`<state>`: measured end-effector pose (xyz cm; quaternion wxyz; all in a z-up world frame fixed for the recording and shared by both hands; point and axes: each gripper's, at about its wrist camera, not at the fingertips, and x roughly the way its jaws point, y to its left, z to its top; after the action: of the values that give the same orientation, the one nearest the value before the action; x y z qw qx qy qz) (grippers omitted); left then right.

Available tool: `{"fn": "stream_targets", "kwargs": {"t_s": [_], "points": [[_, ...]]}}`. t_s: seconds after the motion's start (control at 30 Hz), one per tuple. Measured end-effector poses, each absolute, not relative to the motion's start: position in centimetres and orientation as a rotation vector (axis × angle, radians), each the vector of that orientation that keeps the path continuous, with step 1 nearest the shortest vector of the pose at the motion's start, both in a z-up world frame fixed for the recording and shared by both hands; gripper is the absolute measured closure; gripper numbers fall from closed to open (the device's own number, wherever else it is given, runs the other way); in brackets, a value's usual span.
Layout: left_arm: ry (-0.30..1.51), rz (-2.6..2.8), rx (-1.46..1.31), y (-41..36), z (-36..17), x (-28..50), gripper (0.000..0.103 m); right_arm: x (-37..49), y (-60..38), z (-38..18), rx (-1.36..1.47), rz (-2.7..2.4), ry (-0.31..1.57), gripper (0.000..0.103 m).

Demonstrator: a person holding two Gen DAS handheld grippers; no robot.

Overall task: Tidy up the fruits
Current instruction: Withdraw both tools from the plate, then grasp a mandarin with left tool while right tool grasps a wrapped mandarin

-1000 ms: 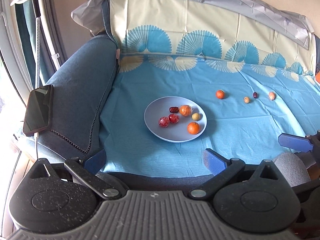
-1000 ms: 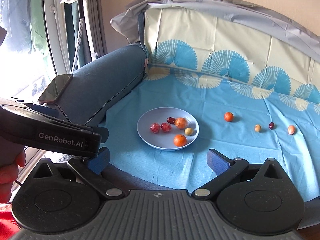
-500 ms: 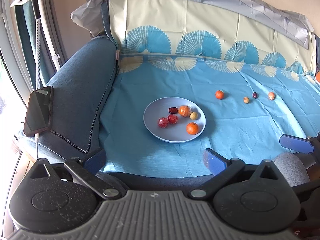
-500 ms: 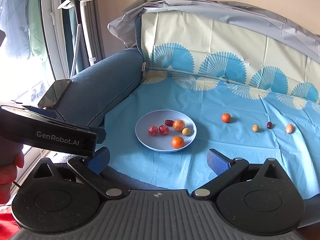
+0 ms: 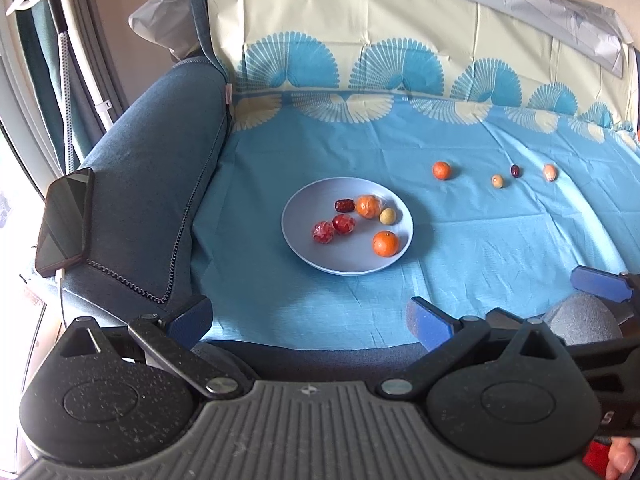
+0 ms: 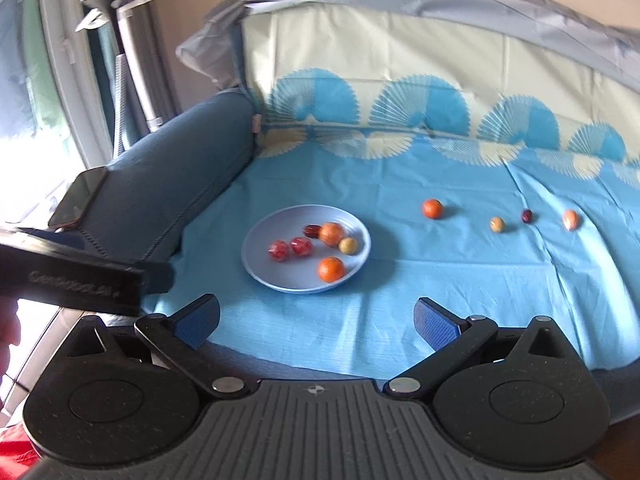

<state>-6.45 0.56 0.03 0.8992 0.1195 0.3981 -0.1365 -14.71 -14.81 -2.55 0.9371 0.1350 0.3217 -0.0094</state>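
Note:
A pale blue plate (image 5: 304,248) (image 6: 256,258) sits on the blue sofa cover and holds several fruits: two oranges, two red ones, a dark date and a small yellow one. To its right lie a loose orange (image 5: 441,170) (image 6: 432,208), a small yellow fruit (image 5: 497,181) (image 6: 497,224), a dark date (image 5: 515,170) (image 6: 527,216) and a pale orange fruit (image 5: 550,172) (image 6: 570,219). My left gripper (image 5: 308,320) is open and empty, near the sofa's front edge. My right gripper (image 6: 316,320) is open and empty, also short of the plate.
A phone (image 5: 64,220) lies on the dark blue armrest (image 5: 152,184) at the left. The left gripper's body (image 6: 68,280) juts into the right wrist view at the left. The sofa back (image 5: 400,52) rises behind. A garment steamer stand (image 6: 128,40) is at the far left.
Both grippers have moved slightly; the right wrist view has shifted and closed in a little on the plate. No fruit has moved.

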Motion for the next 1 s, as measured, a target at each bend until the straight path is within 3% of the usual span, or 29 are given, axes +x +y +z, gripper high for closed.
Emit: {"fn": "stream_targets", "kwargs": {"t_s": [0.3,0.63,1.0], "points": [[0.878,-0.313,0.272,-4.1,-1.1,-2.6,0.000,-13.4,-21.2,-5.3,0.358,-0.157,0.682,0.001],[0.811,-0.391,0.294,-16.2,-2.9,4.6,0.000,-9.0,-33.9,-8.6,0.378,-0.396,0.640,0.001],[0.868,-0.421,0.380,-30.3,-12.6,17.5,0.000,3.6,-49.7,-18.6,0.449,-0.594,0.661,0.001]]}}
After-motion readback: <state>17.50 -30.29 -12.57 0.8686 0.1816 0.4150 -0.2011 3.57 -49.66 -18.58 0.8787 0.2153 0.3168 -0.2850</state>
